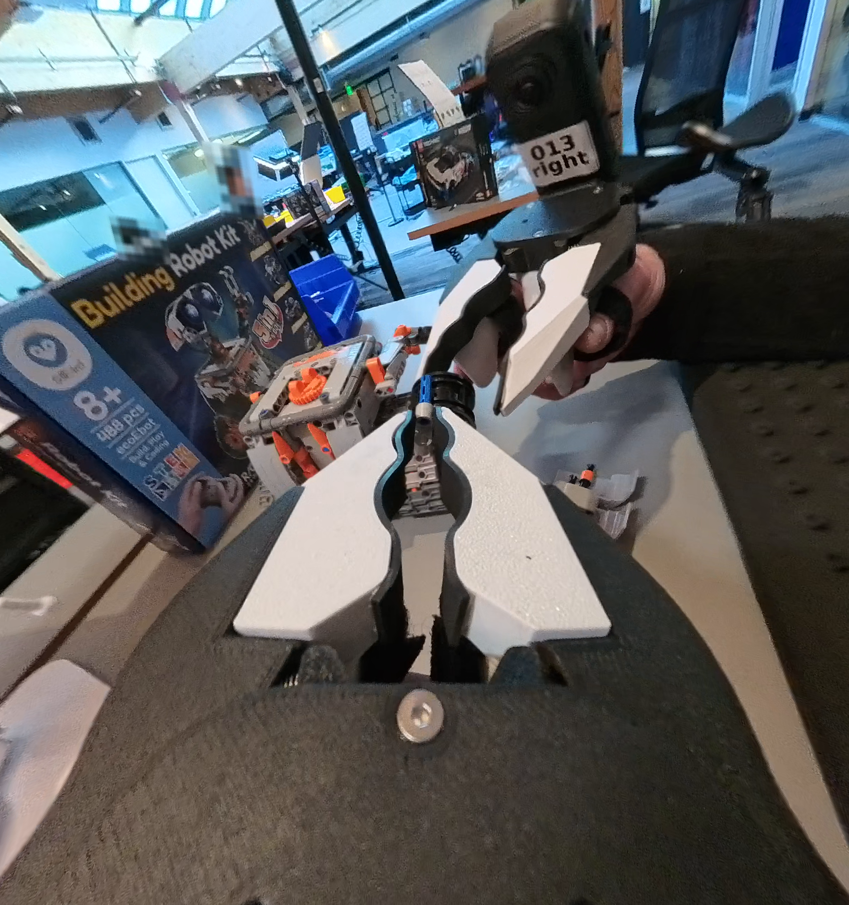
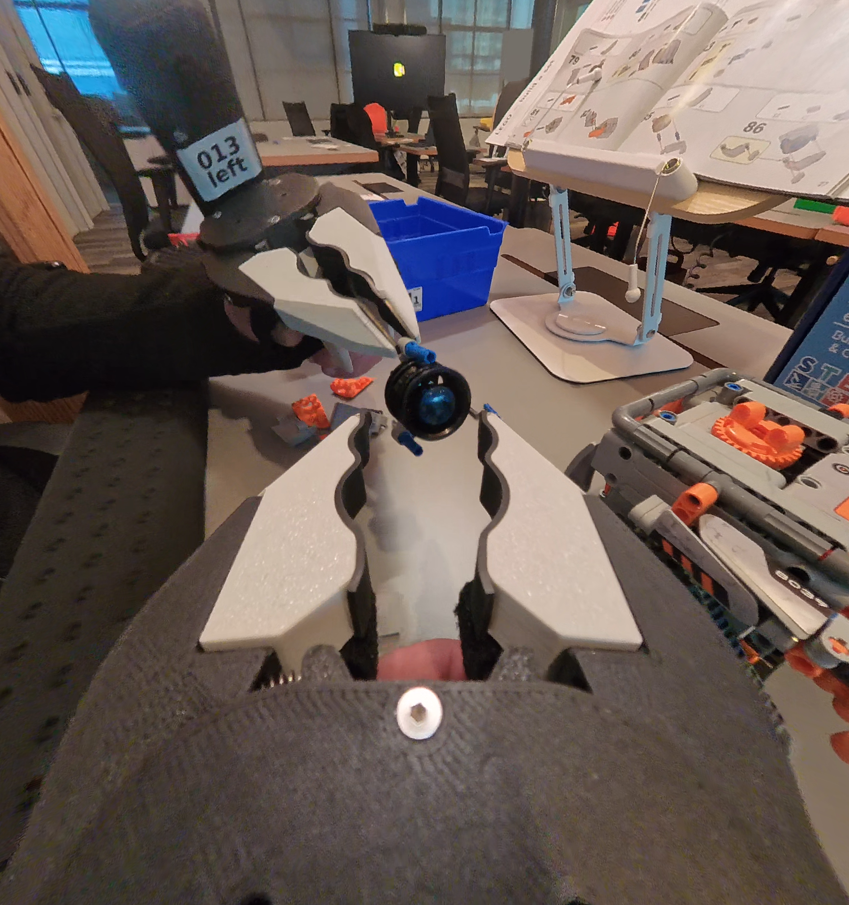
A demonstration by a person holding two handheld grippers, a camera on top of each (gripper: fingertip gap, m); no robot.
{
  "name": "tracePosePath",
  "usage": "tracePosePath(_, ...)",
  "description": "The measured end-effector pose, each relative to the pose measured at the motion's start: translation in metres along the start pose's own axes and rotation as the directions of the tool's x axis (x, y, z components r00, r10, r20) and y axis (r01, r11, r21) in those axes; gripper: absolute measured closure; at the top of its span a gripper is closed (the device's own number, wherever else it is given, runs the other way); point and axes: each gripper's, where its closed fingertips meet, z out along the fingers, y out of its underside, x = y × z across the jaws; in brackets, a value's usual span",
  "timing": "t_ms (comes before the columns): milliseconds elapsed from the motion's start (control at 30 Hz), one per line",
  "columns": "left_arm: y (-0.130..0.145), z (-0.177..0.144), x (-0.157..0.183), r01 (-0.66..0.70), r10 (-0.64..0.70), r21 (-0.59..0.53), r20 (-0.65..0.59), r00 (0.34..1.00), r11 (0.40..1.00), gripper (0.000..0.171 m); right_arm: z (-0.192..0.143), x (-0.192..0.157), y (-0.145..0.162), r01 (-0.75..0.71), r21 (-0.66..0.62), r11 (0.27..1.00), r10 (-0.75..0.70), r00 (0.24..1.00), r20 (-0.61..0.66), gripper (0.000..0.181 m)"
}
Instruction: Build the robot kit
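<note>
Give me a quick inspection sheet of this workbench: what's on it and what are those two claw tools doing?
Surface: pale grey table.
Job's things: grey-and-orange brick model; small wheel piece with blue pin.
Clutter: loose orange and grey bricks, blue bin, kit box, instruction booklet on a stand, parts bag.
Grippers: left gripper shut on the wheel piece, held above the table; right gripper open, empty, fingers just below the wheel.
Cables: nothing seen.
Surroundings: desks, office chairs, dark monitor.

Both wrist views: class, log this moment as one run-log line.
left gripper: shut on wheel piece, held above table | right gripper: open, empty, just below wheel | model: beside right gripper
</note>
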Motion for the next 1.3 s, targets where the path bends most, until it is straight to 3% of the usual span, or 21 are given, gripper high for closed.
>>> tracePosePath(200,0.002,0.0,-0.008,0.207,-0.204,0.048,-0.053,0.977,0.977,0.167,0.004,0.001,0.018,0.028,-0.093,0.995,-0.029,1.0,-0.006,0.142)
tracePosePath(333,0.003,-0.001,-0.012,0.274,-0.27,0.06,-0.068,0.96,0.96,0.167,0.008,-0.003,0.025,0.051,-0.126,0.991,-0.05,0.999,0.011,0.143)
tracePosePath(467,0.001,-0.012,-0.03,0.235,-0.235,0.023,0.012,0.972,0.972,0.167,0.002,0.002,0.018,0.046,-0.098,0.994,-0.047,0.999,-0.01,0.146)
tracePosePath(667,-0.026,-0.041,-0.06,0.152,-0.151,0.009,0.169,0.974,0.988,0.167,-0.002,0.001,0.013,0.069,-0.077,0.995,-0.07,0.997,-0.01,0.149)
tracePosePath(1033,-0.058,-0.078,-0.067,0.025,-0.021,-0.007,0.3,0.954,1.0,0.167,-0.021,-0.016,0.033,0.188,-0.247,0.95,-0.205,0.978,-0.045,0.148)
tracePosePath(1167,-0.06,-0.088,-0.068,-0.042,0.064,-0.068,0.361,0.93,0.997,0.167,-0.006,-0.04,0.039,0.249,-0.315,0.916,-0.262,0.965,0.001,0.144)
tracePosePath(1300,-0.063,-0.089,-0.074,-0.047,0.066,-0.057,0.401,0.914,0.997,0.167,0.035,-0.058,0.041,0.414,-0.425,0.805,-0.427,0.902,0.07,0.141)
